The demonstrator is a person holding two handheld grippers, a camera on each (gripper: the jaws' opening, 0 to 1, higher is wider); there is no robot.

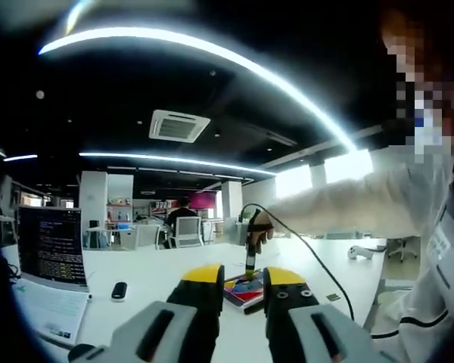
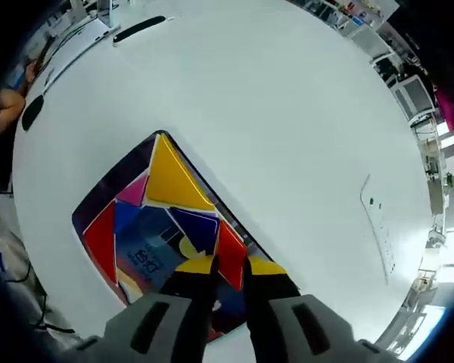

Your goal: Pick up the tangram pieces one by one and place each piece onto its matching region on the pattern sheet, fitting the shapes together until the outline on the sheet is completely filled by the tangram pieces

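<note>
In the right gripper view I look down on the pattern sheet (image 2: 98, 198), which is covered with tangram pieces: a large yellow triangle (image 2: 170, 178), a pink piece (image 2: 134, 190), a red triangle (image 2: 102, 238) and blue pieces (image 2: 193, 223). My right gripper (image 2: 231, 266) is shut on a small orange-red piece (image 2: 231, 246) at the sheet's near edge. In the left gripper view the left gripper (image 1: 244, 281) hovers open and holds nothing. Beyond it lies the sheet (image 1: 238, 290), and a person's hand holds the right gripper (image 1: 250, 271) pointing down onto it.
A white table (image 2: 287, 113) carries an open laptop (image 1: 51, 246) at the left, a small black object (image 1: 119, 290) and a white controller (image 1: 358, 251) far right. A cable (image 1: 318, 261) trails from the right gripper. A sleeve (image 1: 348, 208) reaches in from the right.
</note>
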